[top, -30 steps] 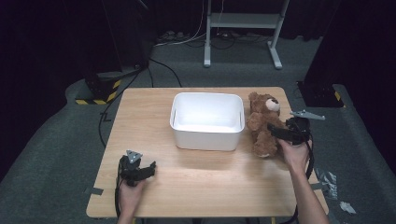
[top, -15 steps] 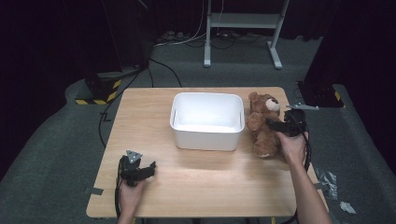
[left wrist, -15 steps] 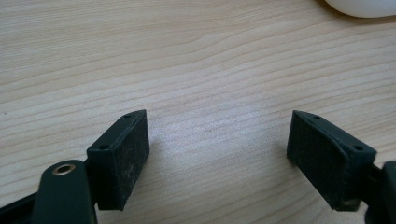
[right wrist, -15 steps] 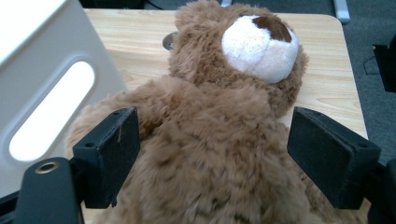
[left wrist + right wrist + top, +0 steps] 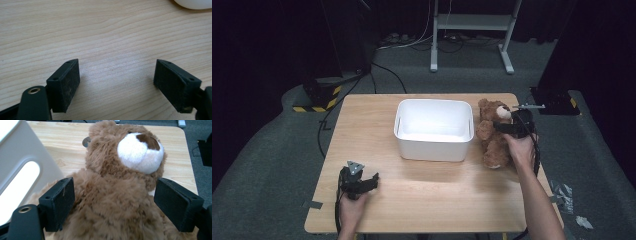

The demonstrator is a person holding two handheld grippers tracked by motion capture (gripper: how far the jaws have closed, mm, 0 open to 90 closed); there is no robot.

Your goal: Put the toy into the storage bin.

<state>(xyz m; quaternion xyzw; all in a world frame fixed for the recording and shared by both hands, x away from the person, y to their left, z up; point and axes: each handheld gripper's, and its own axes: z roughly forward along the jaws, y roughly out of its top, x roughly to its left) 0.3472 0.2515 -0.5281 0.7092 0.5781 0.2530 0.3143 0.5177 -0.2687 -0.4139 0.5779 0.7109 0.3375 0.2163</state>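
Observation:
A brown teddy bear (image 5: 492, 135) lies on the wooden table (image 5: 422, 200) just right of a white plastic bin (image 5: 434, 129). In the right gripper view the bear (image 5: 115, 195) fills the gap between the jaws, its white muzzle toward the top. My right gripper (image 5: 501, 127) (image 5: 113, 205) is open, one jaw on each side of the bear's chest. Near the table's front left, my left gripper (image 5: 371, 183) (image 5: 116, 83) rests low over bare wood, open, with nothing between its jaws.
The bin's wall (image 5: 17, 167) with a handle slot stands close to the bear's left side. A metal stand (image 5: 472, 30) and cables lie on the floor beyond the table. Tape scraps (image 5: 564, 192) lie on the carpet at the right.
My right gripper has moved up along the bear from its lower body to its chest. The left gripper has stayed in place.

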